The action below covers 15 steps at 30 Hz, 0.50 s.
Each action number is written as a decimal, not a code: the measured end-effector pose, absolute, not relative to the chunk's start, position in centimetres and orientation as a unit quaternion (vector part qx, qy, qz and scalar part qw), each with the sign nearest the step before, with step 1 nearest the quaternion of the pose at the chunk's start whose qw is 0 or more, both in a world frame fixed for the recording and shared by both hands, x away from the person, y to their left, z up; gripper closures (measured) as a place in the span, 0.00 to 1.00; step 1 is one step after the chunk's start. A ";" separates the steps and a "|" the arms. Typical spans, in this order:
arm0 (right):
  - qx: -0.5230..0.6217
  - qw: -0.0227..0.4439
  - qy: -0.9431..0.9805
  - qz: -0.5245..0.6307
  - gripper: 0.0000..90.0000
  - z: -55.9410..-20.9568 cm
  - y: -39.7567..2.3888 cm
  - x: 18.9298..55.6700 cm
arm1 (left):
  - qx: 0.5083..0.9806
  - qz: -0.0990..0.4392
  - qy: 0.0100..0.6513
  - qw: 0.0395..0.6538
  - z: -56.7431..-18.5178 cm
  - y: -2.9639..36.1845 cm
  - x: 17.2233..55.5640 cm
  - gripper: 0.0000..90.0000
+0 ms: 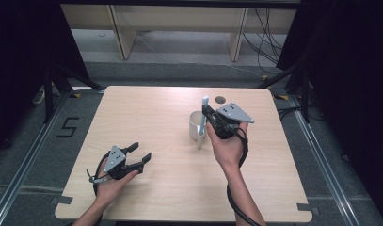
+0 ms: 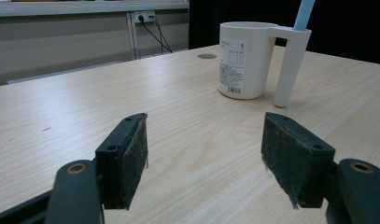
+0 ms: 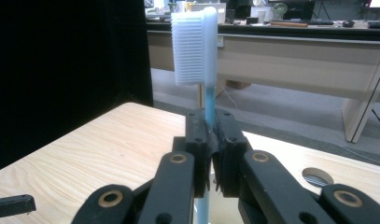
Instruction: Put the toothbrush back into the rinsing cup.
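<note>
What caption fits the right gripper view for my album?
Right tool clamped on a light-blue plastic toothbrush, white bristles up, above the pale wooden table.

One wooden table [image 1: 147,188] holds one white cup [image 2: 243,60]. There is one light blue toothbrush [image 3: 197,46], with one head of white bristles. Two handheld grippers are present: one left gripper [image 1: 138,153] and one right gripper [image 1: 205,112], each with two black jaws and one grey three-cornered plate on top. Two hands are in the high view, one to each gripper. The tabletop has one round hole [image 1: 220,100] near its far edge. One number marking, a five [image 1: 68,127], sits on the floor.
</note>
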State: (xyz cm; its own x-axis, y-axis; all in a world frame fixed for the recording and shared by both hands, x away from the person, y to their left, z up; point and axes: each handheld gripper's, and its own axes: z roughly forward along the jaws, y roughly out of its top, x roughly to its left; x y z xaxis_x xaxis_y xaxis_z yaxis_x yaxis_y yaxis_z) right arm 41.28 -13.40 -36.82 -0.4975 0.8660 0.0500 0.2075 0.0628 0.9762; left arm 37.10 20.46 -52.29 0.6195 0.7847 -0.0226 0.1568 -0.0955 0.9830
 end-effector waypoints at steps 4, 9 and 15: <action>0.405 0.295 0.664 0.555 0.95 -37.2 -13.3 41.4 | 0.689 0.271 0.342 0.579 -52.3 20.5 37.1 0.34; 0.406 0.296 0.665 0.552 0.95 -37.7 -13.4 41.5 | 0.688 0.271 0.342 0.580 -52.3 20.5 37.1 0.34; 0.410 0.292 0.666 0.551 0.95 -38.4 -13.3 41.5 | 0.688 0.271 0.342 0.580 -52.3 20.5 37.1 0.34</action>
State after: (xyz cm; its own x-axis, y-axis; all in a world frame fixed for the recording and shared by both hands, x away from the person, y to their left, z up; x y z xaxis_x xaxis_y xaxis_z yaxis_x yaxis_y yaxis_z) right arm 41.53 -13.30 -38.37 -0.4932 0.8677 0.0627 0.2248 0.0575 0.9727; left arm 37.09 20.49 -52.29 0.6190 0.7851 -0.0238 0.1556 -0.0928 0.9835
